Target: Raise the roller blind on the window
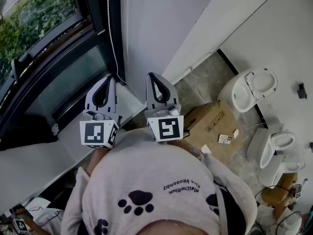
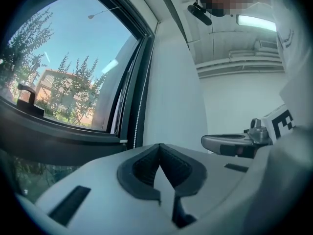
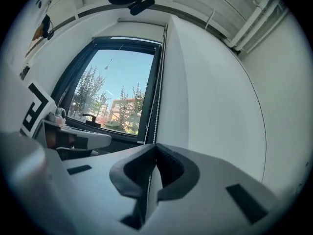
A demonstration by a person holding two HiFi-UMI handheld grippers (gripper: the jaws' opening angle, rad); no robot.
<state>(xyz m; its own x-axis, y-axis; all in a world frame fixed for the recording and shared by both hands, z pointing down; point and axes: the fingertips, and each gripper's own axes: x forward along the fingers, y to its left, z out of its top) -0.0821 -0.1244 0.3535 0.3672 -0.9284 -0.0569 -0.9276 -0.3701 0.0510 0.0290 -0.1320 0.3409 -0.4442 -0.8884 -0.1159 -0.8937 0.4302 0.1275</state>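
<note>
Chain [image 3: 156,116] in right claw [image 3: 155,148] (closed tight)

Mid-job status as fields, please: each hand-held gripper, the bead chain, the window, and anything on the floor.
left hand-held gripper: shut, nothing seen between its jaws
right hand-held gripper: shut on the bead chain
bead chain: hangs down the right edge of the window and passes between the right jaws
window: glass uncovered in both gripper views, trees and sky showing
floor: cardboard box beside the person
</note>
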